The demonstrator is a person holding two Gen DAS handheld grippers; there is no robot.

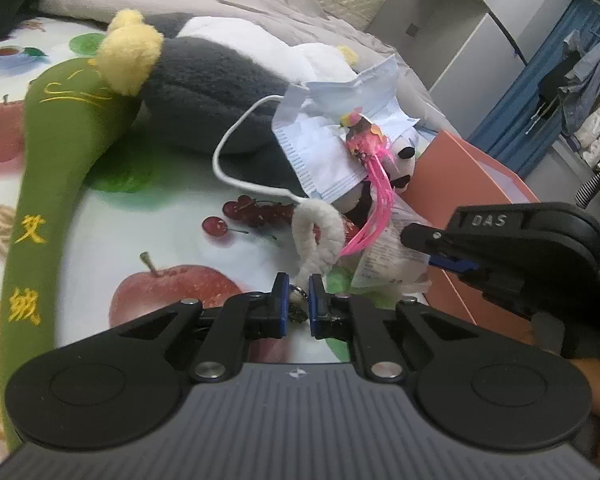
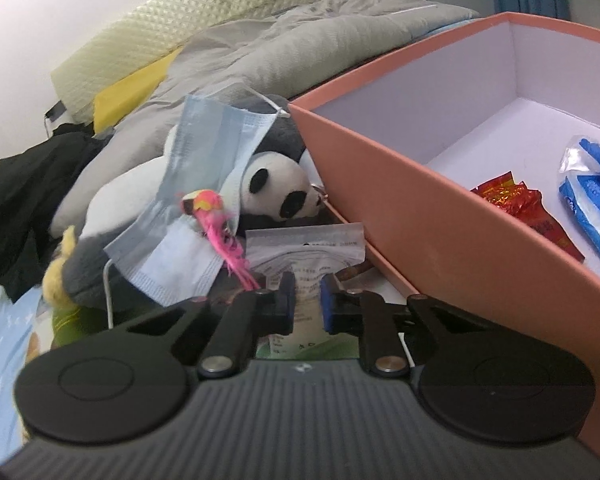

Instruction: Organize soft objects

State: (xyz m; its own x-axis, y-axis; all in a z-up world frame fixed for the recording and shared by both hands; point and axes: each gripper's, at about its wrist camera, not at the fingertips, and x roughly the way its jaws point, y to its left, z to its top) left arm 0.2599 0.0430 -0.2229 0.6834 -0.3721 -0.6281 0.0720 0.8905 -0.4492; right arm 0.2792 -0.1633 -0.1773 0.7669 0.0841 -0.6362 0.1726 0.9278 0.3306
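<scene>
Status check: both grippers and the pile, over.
Left hand-held gripper shut on white rope loop. Right hand-held gripper shut on clear packet. Mask drapes panda.

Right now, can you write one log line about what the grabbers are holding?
left gripper: shut on white rope loop | right gripper: shut on clear packet | pink box: open, beside

We see open fruit-print cloth point(image 1: 172, 208) left of the pile. The green plush point(image 1: 56, 152) walls its far left; grey plush point(image 1: 204, 92) and face mask point(image 1: 324, 148) crowd behind. The pink box point(image 2: 420, 208) blocks our right, its white interior point(image 2: 480, 120) mostly free.
</scene>
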